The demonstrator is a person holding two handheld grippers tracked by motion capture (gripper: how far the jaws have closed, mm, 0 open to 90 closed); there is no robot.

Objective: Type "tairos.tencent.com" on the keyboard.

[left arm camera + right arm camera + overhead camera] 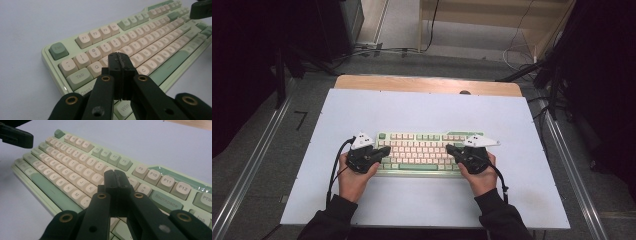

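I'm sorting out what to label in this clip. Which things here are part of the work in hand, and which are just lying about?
Part of the work:
- keyboard, cream and green keys
- left gripper, fingers shut, over the keyboard's left end
- right gripper, fingers shut, over its right end

Just lying about:
- white mat under the keyboard
- wooden table edge behind it
- cables on the floor beyond

Matt plastic keycaps are seen on the keyboard [424, 150], its green case slightly glossy; the grippers' black jaws are matt plastic with brass-coloured rivets; the table [422, 200] is covered in smooth matt white
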